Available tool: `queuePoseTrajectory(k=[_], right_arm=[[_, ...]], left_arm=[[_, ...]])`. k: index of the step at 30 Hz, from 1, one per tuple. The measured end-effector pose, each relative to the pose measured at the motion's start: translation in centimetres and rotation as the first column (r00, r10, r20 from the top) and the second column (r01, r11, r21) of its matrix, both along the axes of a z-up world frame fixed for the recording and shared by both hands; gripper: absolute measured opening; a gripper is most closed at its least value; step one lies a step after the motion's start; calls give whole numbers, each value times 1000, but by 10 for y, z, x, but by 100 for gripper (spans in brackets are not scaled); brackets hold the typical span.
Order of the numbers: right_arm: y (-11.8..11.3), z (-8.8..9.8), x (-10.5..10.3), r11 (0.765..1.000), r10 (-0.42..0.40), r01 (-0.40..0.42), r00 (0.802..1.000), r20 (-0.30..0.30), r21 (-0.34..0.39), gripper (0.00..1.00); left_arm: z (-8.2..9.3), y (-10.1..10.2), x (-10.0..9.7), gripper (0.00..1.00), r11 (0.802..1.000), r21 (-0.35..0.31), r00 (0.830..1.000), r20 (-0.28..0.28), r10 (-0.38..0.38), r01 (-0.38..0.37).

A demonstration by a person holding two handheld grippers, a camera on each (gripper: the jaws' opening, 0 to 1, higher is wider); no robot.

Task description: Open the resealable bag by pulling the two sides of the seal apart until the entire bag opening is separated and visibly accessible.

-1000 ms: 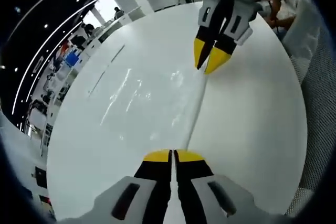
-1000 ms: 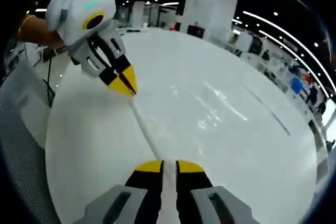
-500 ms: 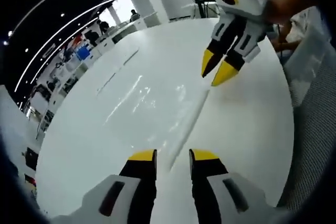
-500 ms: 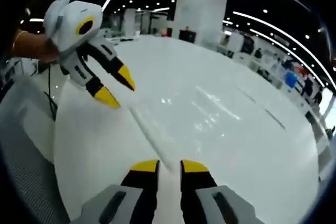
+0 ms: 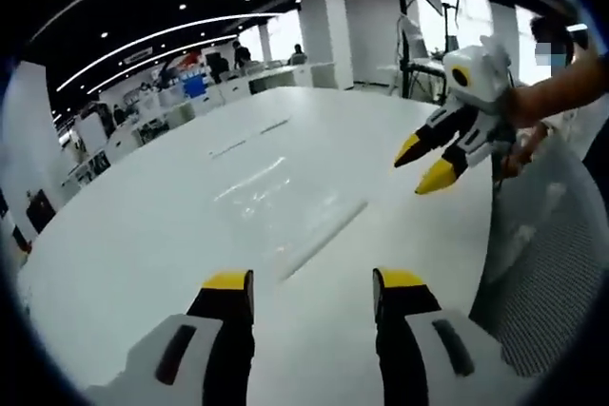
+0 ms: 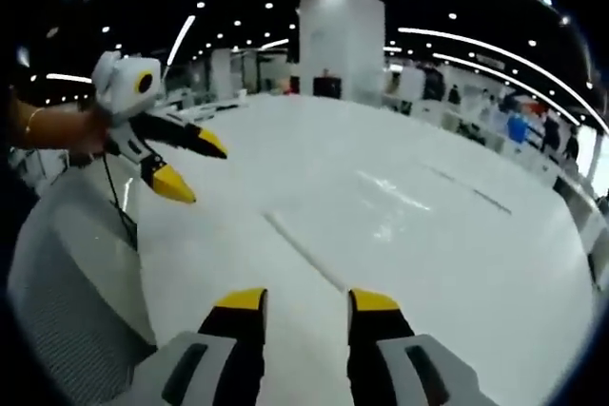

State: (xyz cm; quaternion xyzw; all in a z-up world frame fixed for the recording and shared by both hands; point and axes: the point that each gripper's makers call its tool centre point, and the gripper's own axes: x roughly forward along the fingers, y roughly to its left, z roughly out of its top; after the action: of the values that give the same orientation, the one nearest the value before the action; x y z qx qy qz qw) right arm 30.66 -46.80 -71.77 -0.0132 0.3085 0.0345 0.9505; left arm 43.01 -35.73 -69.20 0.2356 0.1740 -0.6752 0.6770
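My left gripper has its two yellow-tipped jaws spread wide, and nothing is between them. My right gripper is the same: jaws apart, holding nothing. In the left gripper view I can also see my right gripper off to the side, lifted above the table with its jaws apart.

The resealable bag lies flat on the white table, and neither gripper is touching it. It is clear and very hard to see; I think the shiny patches are its body. The part I can see best is the seal strip, a long pale line.

The seal strip runs away from my left jaws, starting just ahead of them and pointing toward my right gripper. In the right gripper view the seal strip starts just ahead of those jaws too. So each gripper sits near one end of the strip, about equally close. I cannot tell if the seal is open yet.
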Motion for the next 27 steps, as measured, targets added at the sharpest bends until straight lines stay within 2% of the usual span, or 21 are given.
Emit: queuePoseTrajectory(k=[7,12,16,23,27], right_arm=[[13,8,-21,1000,-25,25,1000,14,4,36],[19,10,-35,998,-55,55,998,19,8,40],[21,10,-46,997,-76,75,997,15,15,41],[22,12,-57,992,-125,124,992,13,34,48],[24,17,-57,991,-130,129,991,23,27,48]], left_arm=[[9,26,-10,61,998,-31,998,-38,47,-48],[13,40,-14,64,997,-32,997,-39,64,-65],[16,49,-15,71,996,-44,995,-55,81,-84],[18,59,-15,71,992,-52,992,-65,108,-111],[16,63,-17,71,990,-55,989,-86,123,-128]])
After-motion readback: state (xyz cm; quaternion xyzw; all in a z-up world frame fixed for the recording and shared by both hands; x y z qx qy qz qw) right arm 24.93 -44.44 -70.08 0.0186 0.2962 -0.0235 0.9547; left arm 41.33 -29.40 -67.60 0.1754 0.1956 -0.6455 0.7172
